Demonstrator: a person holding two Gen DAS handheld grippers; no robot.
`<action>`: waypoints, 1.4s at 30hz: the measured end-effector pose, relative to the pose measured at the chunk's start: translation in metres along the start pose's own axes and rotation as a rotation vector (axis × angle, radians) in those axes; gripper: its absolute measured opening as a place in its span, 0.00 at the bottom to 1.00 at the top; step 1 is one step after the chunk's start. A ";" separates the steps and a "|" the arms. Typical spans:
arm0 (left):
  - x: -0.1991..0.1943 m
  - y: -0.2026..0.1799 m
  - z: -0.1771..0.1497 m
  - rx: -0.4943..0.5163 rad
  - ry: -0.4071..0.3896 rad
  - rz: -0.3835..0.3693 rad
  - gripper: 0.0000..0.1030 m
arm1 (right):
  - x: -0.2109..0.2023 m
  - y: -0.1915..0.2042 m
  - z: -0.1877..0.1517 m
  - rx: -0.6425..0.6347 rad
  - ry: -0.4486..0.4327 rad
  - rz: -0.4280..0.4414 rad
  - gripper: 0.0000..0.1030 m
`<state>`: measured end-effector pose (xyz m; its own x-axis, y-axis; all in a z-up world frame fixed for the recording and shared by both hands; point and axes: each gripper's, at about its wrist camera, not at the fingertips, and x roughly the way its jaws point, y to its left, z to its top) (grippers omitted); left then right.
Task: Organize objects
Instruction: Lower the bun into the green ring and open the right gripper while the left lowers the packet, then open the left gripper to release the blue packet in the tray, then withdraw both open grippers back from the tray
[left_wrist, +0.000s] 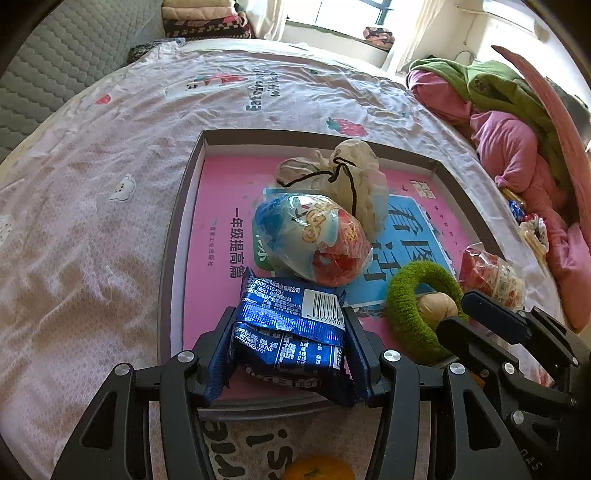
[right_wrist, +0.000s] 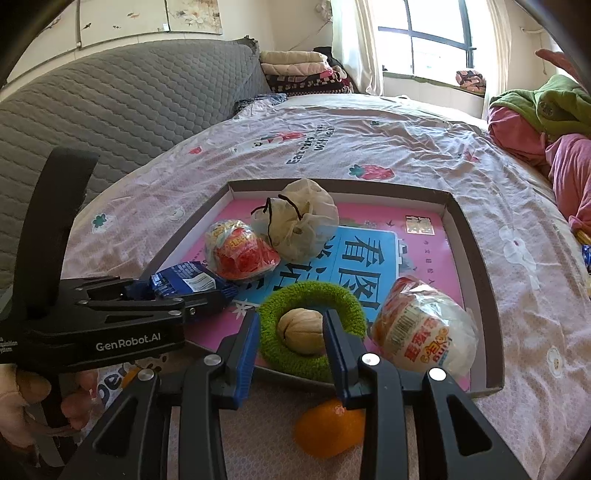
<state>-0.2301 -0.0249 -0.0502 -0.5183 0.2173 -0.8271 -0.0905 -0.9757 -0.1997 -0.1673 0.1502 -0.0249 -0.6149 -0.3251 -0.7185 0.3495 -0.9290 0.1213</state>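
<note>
1. Left wrist view: the left gripper (left_wrist: 288, 354) pinches a blue foil snack packet (left_wrist: 290, 325) between its blue-padded fingers, over the near edge of a shallow cardboard tray (left_wrist: 173, 236) lying on the bed.
2. Just beyond the packet sits a clear-wrapped snack ball with red and blue print (left_wrist: 314, 240), and behind that a cream drawstring pouch (left_wrist: 340, 177) with a black cord.
3. To the right, a green fuzzy ring (left_wrist: 410, 306) lies on the tray's pink book cover with a walnut (left_wrist: 436, 306) inside it.
4. Right wrist view: the right gripper (right_wrist: 291, 343) has its jaws spread, holding nothing, one finger at each side of the green fuzzy ring and walnut (right_wrist: 301, 328).
5. A second wrapped snack ball (right_wrist: 424, 332), white and orange, rests in the tray's near right corner.
6. An orange (right_wrist: 328, 432) lies on the bedsheet (right_wrist: 369, 133) just outside the tray's near wall, below the right gripper.
</note>
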 end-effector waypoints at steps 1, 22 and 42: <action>-0.001 0.000 0.000 0.000 -0.001 0.002 0.54 | 0.000 0.000 0.000 0.001 0.002 0.000 0.34; -0.016 0.004 -0.005 -0.048 0.017 -0.004 0.64 | -0.027 0.007 -0.001 -0.012 -0.021 -0.020 0.42; -0.062 -0.010 -0.001 -0.006 -0.081 -0.008 0.69 | -0.056 0.013 0.005 -0.022 -0.080 -0.033 0.43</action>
<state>-0.1966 -0.0290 0.0025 -0.5848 0.2220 -0.7802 -0.0900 -0.9736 -0.2096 -0.1322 0.1558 0.0205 -0.6805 -0.3086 -0.6646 0.3432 -0.9356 0.0831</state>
